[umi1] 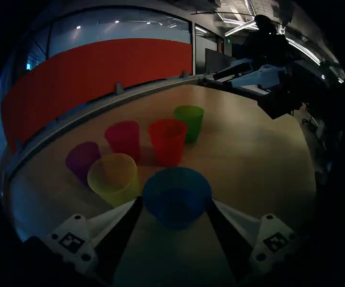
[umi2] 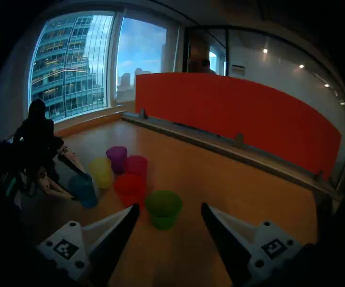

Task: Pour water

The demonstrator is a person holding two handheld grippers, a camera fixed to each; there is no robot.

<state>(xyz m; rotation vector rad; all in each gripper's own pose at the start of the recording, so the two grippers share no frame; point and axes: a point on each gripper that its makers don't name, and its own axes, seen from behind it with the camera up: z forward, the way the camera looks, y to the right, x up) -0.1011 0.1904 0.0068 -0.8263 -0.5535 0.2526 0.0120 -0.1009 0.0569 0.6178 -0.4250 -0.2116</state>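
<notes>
On the wooden surface six plastic cups stand upright, and the pour is judged not yet begun: the blue cup, wide-rimmed and tapering downward, sits level between the fingers of the left gripper, which appear closed against both its sides; whether it holds water cannot be determined. Ahead of those fingers stand the yellow cup, red cup, pink cup, purple cup and green cup. The right gripper has its fingers spread wide and empty, the green cup just beyond their tips in line with the gap; tilting and pouring remain.
</notes>
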